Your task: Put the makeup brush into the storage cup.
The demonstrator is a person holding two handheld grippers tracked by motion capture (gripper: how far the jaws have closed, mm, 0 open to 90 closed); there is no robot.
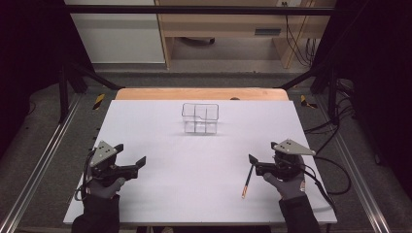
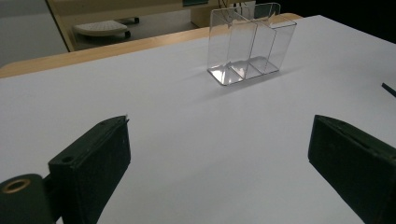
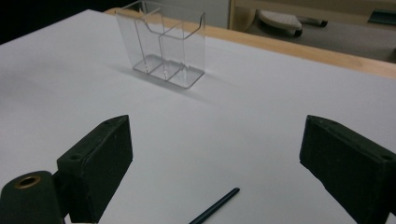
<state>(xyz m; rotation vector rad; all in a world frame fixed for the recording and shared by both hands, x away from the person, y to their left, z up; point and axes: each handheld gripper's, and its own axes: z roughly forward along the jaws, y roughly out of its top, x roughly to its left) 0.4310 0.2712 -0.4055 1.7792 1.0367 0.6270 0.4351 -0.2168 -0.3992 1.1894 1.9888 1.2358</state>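
— What lay nearest the person?

— The right gripper (image 1: 251, 161), jaws spread wide and holding nothing, sat at the table's right side. A dark pencil (image 1: 248, 181) lay flat on the white table (image 1: 160, 194) just beside it; in the right gripper view its end (image 3: 217, 205) rested below and between the jaws, touching neither.

— And the other one?

— The left gripper (image 1: 142, 161) stood well apart at the left, its jaws equally wide and empty.

— Farther back?

— A clear divided holder (image 1: 200, 118) stood upright near the far edge, between both grippers, nothing inside it.
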